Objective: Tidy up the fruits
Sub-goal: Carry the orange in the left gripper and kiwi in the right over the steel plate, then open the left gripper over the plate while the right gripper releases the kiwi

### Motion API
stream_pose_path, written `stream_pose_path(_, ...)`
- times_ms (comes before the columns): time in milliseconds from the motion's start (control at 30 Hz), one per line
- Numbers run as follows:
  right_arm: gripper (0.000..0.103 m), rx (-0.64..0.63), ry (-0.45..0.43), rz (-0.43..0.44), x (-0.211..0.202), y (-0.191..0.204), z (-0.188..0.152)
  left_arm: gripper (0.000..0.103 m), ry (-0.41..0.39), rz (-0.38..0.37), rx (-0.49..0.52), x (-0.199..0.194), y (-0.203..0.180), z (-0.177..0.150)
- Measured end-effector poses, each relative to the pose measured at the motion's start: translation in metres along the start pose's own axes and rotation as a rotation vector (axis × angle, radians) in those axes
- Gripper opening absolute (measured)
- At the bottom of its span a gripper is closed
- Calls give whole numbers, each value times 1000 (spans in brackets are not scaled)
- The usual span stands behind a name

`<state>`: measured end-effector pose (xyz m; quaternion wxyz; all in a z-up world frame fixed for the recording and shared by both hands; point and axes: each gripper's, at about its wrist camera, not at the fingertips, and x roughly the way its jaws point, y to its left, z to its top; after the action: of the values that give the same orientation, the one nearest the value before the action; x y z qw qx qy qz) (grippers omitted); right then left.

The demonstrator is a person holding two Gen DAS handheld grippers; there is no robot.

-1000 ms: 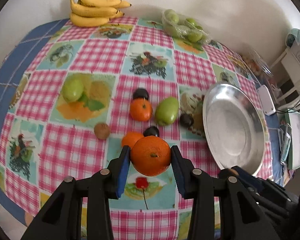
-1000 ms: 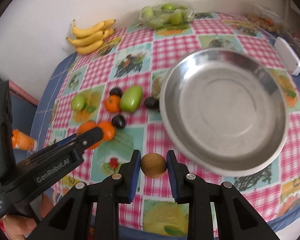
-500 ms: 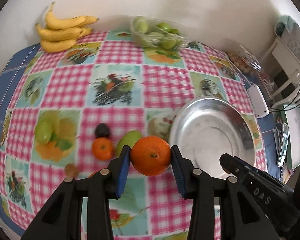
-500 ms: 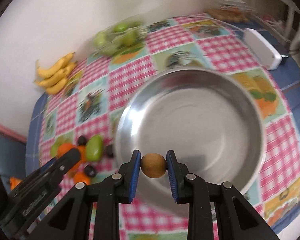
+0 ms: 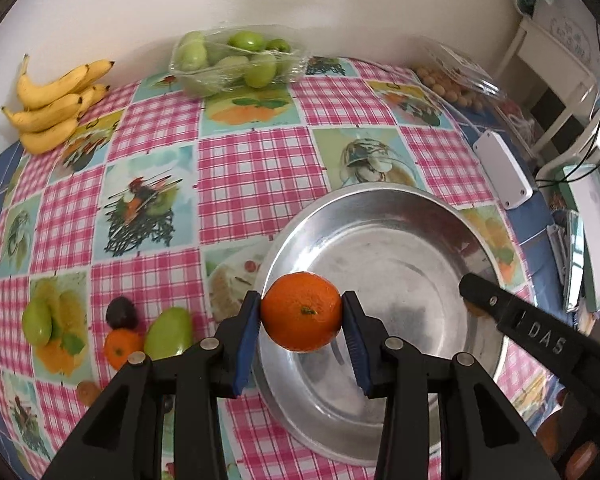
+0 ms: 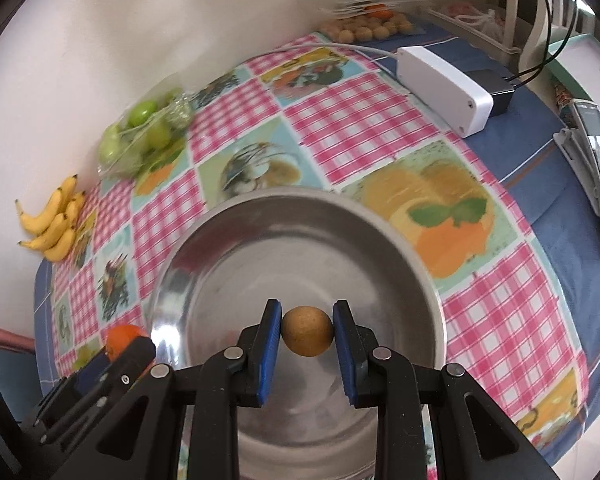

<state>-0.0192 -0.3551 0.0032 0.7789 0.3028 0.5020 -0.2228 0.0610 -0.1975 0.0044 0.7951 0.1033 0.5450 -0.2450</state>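
My left gripper is shut on an orange and holds it over the near left part of a steel bowl. My right gripper is shut on a small brown round fruit above the same bowl. The bowl holds nothing. The right gripper's finger shows at the bowl's right edge in the left wrist view. Left of the bowl lie a green fruit, a small orange, a dark plum, another green fruit and a small brown fruit.
A banana bunch and a wrapped tray of green fruits sit by the far wall. A pack of small brown fruits and a white box lie at the right. A phone holder lies at the far right edge.
Both grippers moved right, carrying their fruits over the bowl. The left gripper's orange is now over the bowl's near left part; the right gripper's brown fruit is further in over the bowl.
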Motion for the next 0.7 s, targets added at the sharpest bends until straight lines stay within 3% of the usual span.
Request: stream_pose_path(700, 29, -18, 71, -71, 26, 0, -4, 42, 49, 29, 33, 24, -6, -5)
